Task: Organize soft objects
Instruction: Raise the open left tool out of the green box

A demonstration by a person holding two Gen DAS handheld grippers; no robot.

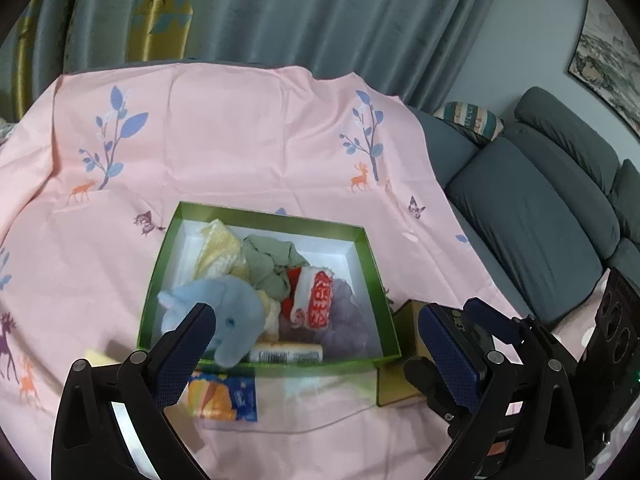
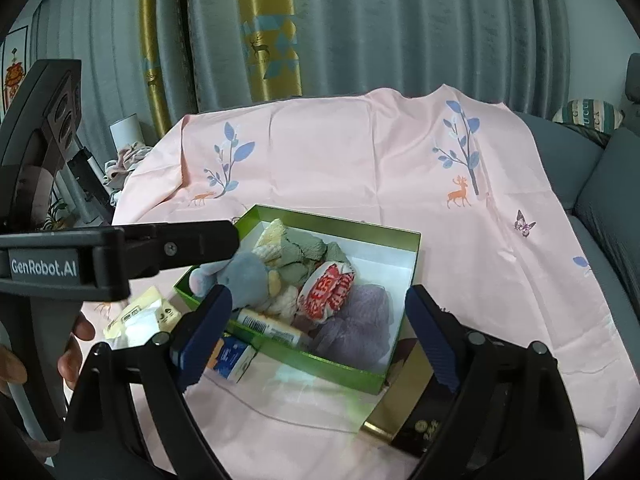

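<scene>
A green box (image 1: 370, 264) (image 2: 414, 256) with a white inside sits on the pink cloth. It holds a blue plush elephant (image 1: 232, 316) (image 2: 248, 274), a yellow cloth (image 1: 218, 252), a green cloth (image 1: 272, 264) (image 2: 304, 256), a red-and-white roll (image 1: 316, 300) (image 2: 328, 288), a purple fluffy cloth (image 1: 348, 320) (image 2: 356, 328) and a flat packet (image 1: 286, 354) (image 2: 272, 326). My left gripper (image 1: 320, 350) is open and empty, just in front of the box, with the elephant beside its left finger. My right gripper (image 2: 316, 332) is open and empty over the box's near edge.
A blue-and-orange packet (image 1: 222, 396) (image 2: 232, 358) lies in front of the box. A gold box (image 1: 396, 368) (image 2: 404, 404) lies at its right corner. A yellow tissue pack (image 2: 140, 314) lies to the left. A grey sofa (image 1: 540, 208) stands right; curtains hang behind.
</scene>
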